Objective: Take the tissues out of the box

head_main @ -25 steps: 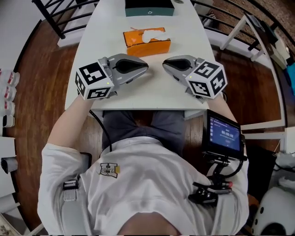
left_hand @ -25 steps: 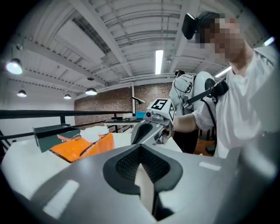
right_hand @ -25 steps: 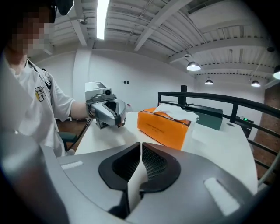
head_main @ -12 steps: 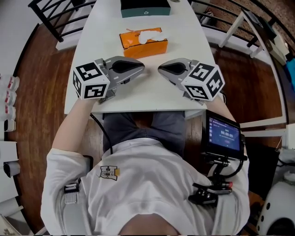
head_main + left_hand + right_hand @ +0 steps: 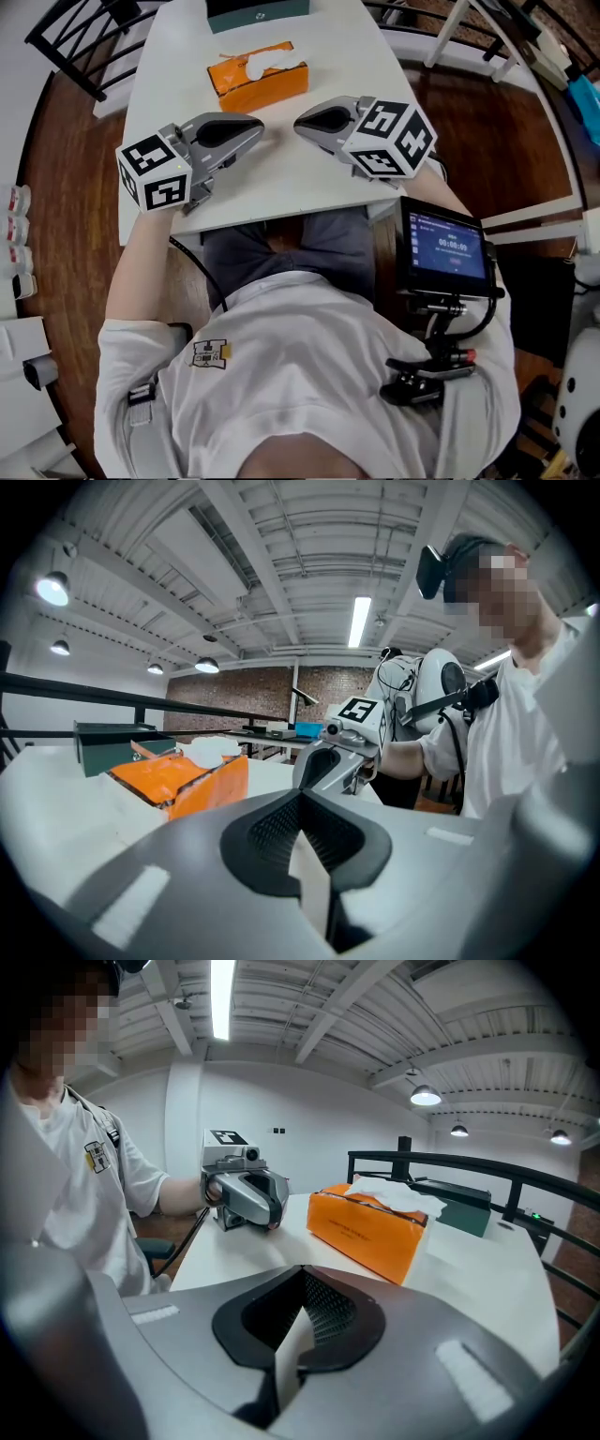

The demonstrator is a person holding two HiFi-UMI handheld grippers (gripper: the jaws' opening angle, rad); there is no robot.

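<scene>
An orange tissue box [image 5: 260, 80] lies on the white table [image 5: 281, 169], with a white tissue [image 5: 264, 62] sticking out of its top slot. My left gripper [image 5: 257, 125] rests on the table below and left of the box, jaws shut with nothing between them. Facing it from the right, my right gripper [image 5: 300, 123] is also shut and empty. The two tips point at each other with a small gap. The left gripper view shows the box [image 5: 178, 778] at left and the other gripper [image 5: 342, 747] beyond. The right gripper view shows the box [image 5: 367, 1229] ahead at right.
A dark green box [image 5: 255, 11] stands at the table's far end. Black railings [image 5: 70, 33] run along the far left and right. A screen on a mount [image 5: 448, 255] hangs at my right side. Brown wood floor surrounds the table.
The view has shifted, so the table and box sit further left and higher in the picture. Both grippers stay on the table pointing at each other. The box has not moved.
</scene>
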